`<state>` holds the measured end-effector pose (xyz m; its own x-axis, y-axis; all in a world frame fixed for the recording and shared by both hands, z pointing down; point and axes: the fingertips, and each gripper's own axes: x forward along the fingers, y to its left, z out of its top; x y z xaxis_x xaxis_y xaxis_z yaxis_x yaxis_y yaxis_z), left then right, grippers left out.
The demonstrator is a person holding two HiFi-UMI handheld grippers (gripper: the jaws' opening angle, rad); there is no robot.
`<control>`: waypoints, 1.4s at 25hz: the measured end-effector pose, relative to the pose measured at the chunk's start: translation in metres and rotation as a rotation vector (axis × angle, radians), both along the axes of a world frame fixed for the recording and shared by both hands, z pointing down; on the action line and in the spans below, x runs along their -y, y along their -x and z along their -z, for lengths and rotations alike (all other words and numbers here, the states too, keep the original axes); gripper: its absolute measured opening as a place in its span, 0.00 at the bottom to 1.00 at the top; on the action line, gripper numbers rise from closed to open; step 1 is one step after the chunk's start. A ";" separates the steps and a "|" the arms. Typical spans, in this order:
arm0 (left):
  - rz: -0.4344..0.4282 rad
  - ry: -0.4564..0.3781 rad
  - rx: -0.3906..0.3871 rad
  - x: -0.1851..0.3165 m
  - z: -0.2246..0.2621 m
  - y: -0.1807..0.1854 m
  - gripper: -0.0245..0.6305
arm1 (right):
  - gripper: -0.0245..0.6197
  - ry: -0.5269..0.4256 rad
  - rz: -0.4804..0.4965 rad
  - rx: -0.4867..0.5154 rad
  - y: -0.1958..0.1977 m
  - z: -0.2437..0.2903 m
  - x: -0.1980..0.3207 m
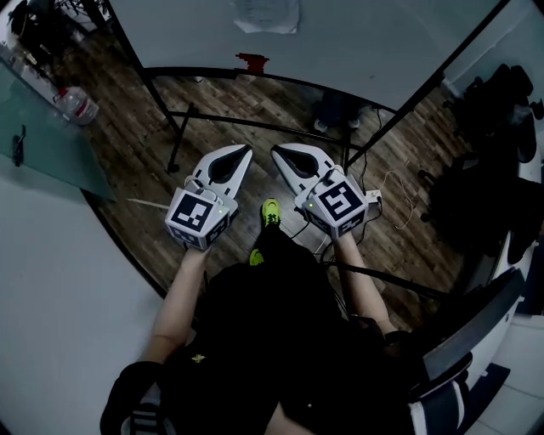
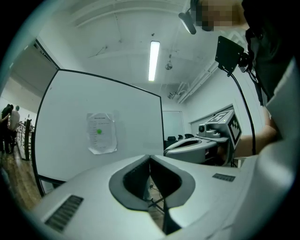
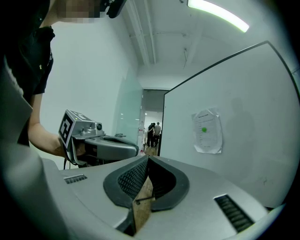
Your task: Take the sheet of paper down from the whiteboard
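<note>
A white sheet of paper (image 2: pixel 101 133) with printed lines and a green dot hangs on the whiteboard (image 2: pixel 70 108), its lower corners curling. It also shows as the sheet (image 3: pixel 207 131) in the right gripper view and at the top edge as the sheet (image 1: pixel 267 14) in the head view. My left gripper (image 1: pixel 247 152) and right gripper (image 1: pixel 276 151) are held side by side, level, well short of the board. Both have their jaws shut with nothing between them. From the left gripper view the right gripper (image 2: pixel 199 143) is alongside; the left gripper (image 3: pixel 101 145) shows in the right one.
The whiteboard stands on a black frame with legs (image 1: pixel 174 149) over a wood floor. A small red object (image 1: pixel 252 61) sits on its lower ledge. A glass table (image 1: pixel 42 140) with a bottle (image 1: pixel 78 105) is at left. Dark chairs (image 1: pixel 497 127) crowd the right. People stand far off (image 3: pixel 153 133).
</note>
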<state>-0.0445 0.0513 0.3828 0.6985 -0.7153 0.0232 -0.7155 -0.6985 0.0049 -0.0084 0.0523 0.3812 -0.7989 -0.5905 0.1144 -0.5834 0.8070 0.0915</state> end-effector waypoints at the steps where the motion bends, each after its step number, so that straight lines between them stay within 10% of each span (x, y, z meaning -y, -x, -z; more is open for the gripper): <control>1: 0.002 -0.003 0.001 0.002 0.000 0.000 0.06 | 0.04 -0.003 0.001 0.000 0.000 0.000 0.002; 35: 0.049 -0.039 0.076 0.145 0.010 0.006 0.06 | 0.04 -0.008 0.008 0.001 0.005 0.004 0.150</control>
